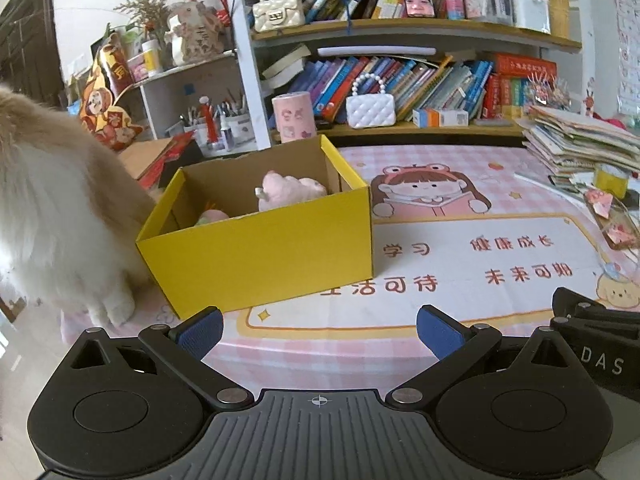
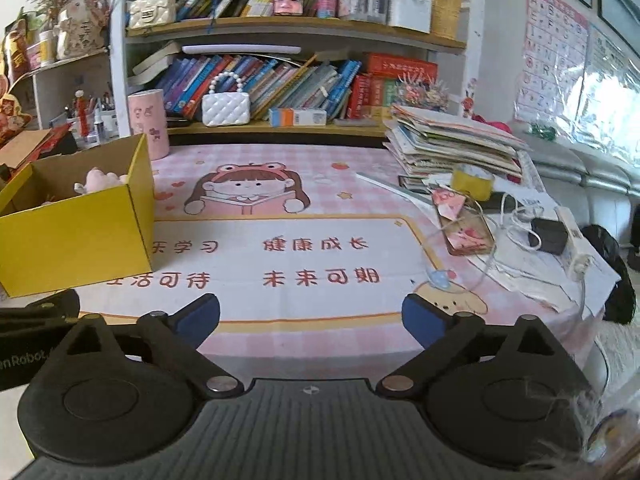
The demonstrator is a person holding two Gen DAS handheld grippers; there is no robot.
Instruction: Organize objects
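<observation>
right hand-held gripper (image 2: pixel 311 314): jaws spread wide, nothing between the blue pads, hovering over the pink cartoon mat (image 2: pixel 320 208) on the bench | yellow box (image 2: pixel 80 232): left of the mat's middle, open-topped, pink plush toy (image 2: pixel 100 180) inside | paper stack (image 2: pixel 452 144): far right of the box | bookshelf (image 2: pixel 288 24): behind the box

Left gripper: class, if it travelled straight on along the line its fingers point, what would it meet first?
Probably the yellow box. The left gripper is open and empty, aimed slightly downward, so it might touch the pink table mat just short of it; depth is unclear.
</observation>
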